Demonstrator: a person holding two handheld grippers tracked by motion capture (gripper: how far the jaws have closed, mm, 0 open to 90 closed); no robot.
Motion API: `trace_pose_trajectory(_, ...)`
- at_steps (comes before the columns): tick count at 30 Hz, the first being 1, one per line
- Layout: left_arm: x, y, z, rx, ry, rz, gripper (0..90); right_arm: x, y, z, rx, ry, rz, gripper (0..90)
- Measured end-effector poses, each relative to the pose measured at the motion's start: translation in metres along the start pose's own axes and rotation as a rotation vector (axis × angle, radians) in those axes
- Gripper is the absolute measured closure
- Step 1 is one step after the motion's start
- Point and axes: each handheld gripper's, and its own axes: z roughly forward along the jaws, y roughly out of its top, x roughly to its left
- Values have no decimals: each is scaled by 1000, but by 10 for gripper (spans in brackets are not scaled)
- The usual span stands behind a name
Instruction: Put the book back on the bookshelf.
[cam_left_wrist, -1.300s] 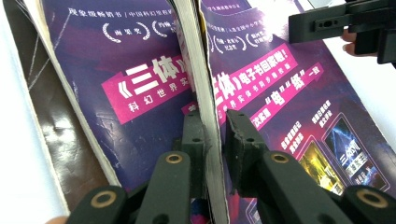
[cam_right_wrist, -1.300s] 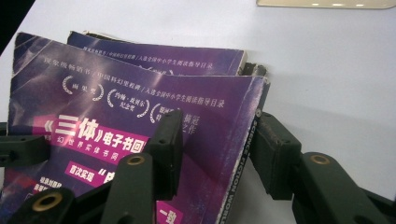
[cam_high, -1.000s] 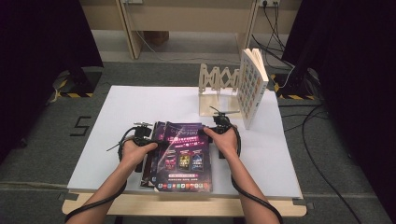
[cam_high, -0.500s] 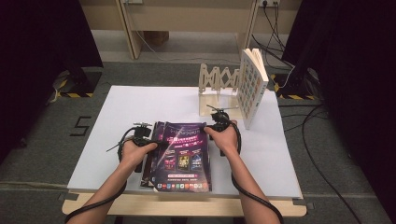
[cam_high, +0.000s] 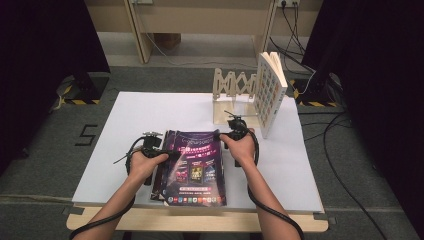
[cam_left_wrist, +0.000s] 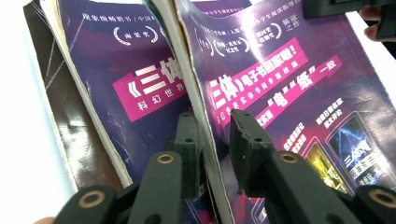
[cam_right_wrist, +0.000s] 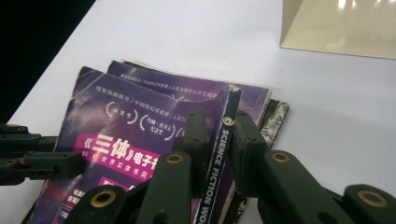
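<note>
A stack of books (cam_high: 195, 167) is lying at the near middle of the table (cam_high: 125, 125). A wooden rack (cam_high: 235, 95) is standing behind it, toward the far right, with one book (cam_high: 270, 92) propped upright against the rack's right end, well apart from the stack.

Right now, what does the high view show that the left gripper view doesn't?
The high view adds the wooden rack and the upright book leaning at it. The left gripper view adds the pink title print up close and the left gripper, whose jaws have just been opening, straddling the cover's edge with a gap at one side. Both share the purple magazine and the white table.
</note>
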Motion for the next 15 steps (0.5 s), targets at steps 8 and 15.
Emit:
trace_pose_trajectory(8, 2, -5, -7, -47, 44, 24, 586, 5, 2, -9, -39, 5, 3, 814)
trace_pose_trajectory(15, 11, -7, -26, -129, 101, 25, 476, 4, 6, -22, -74, 8, 18, 834)
